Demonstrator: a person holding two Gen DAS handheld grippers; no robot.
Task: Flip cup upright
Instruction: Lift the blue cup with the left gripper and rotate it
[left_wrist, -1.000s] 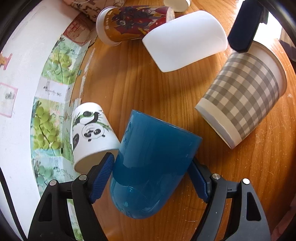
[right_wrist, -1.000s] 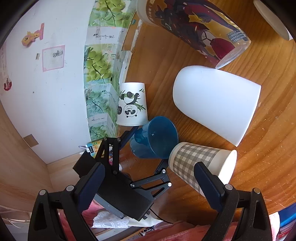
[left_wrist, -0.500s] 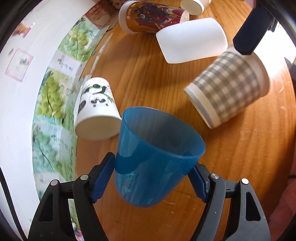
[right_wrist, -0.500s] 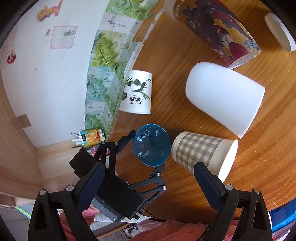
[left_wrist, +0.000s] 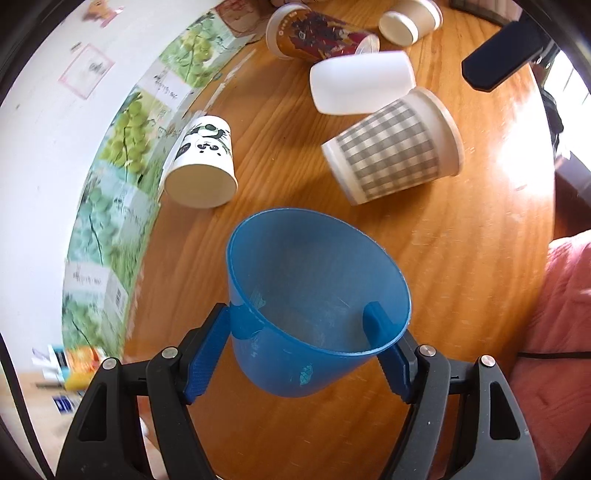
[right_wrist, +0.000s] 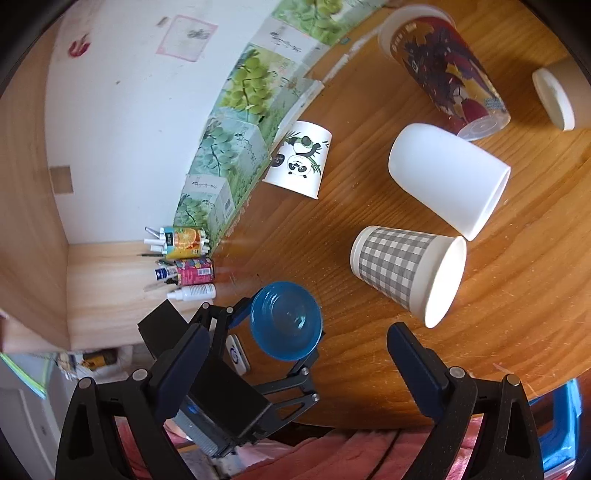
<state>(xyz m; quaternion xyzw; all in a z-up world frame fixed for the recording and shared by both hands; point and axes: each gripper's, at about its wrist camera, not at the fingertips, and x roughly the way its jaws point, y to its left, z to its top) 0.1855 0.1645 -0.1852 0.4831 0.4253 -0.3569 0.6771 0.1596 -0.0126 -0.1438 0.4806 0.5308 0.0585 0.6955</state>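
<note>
My left gripper (left_wrist: 299, 332) is shut on a blue plastic cup (left_wrist: 314, 302), which it holds above the wooden table (left_wrist: 461, 258) with the mouth turned up. The right wrist view shows the same cup (right_wrist: 284, 317) from above, mouth open to the camera, between the left gripper's fingers (right_wrist: 240, 310). My right gripper (right_wrist: 295, 365) is open and empty, hovering near the table's front edge. A grey checked paper cup (right_wrist: 402, 269) lies on its side just beyond it, also seen in the left wrist view (left_wrist: 395, 147).
Several more cups lie on their sides: a panda cup (left_wrist: 203, 166), a white cup (left_wrist: 362, 81), a printed tall cup (left_wrist: 321, 33) and a lidded paper cup (left_wrist: 410, 22). Grape-printed boxes (right_wrist: 229, 155) line the wall. Small bottles (right_wrist: 184, 258) stand at the table's left edge.
My left gripper has lifted the blue cup off the table and turned it from lying bottom-toward-camera to mouth-up. The right gripper has pulled back from the checked cup.
</note>
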